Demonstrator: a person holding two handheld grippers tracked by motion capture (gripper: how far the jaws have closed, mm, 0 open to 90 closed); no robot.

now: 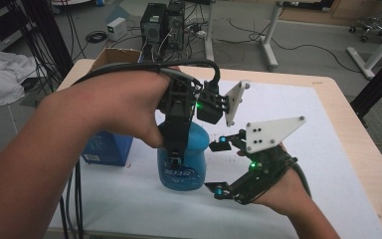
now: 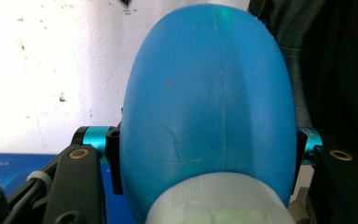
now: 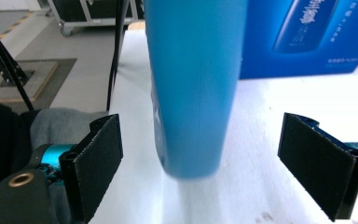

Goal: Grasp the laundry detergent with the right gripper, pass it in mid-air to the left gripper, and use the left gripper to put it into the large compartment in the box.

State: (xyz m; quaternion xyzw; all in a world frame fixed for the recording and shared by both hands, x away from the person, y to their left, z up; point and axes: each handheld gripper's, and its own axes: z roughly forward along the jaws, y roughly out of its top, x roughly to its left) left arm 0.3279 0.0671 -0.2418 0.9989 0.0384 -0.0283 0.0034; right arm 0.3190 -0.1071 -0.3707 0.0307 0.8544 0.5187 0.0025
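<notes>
A blue plastic bottle (image 1: 193, 152) stands upright on the white mat (image 1: 298, 164), near the table's front middle. My left gripper (image 1: 175, 160) comes down from above and is shut on the bottle. In the left gripper view the jaws press both sides of the bottle's blue body (image 2: 205, 93), and its white collar (image 2: 219, 198) sits close to the camera. My right gripper (image 1: 214, 167) is open just right of the bottle. In the right gripper view the bottle (image 3: 193, 84) rises between and beyond the wide pads (image 3: 100, 154), which do not touch it.
A blue carton (image 1: 107, 148) lies on the mat left of the bottle, seen again as the box (image 3: 307, 37) behind it. An open cardboard box (image 1: 114, 56) sits at the table's far left edge. Cables hang over the left edge (image 1: 72, 199).
</notes>
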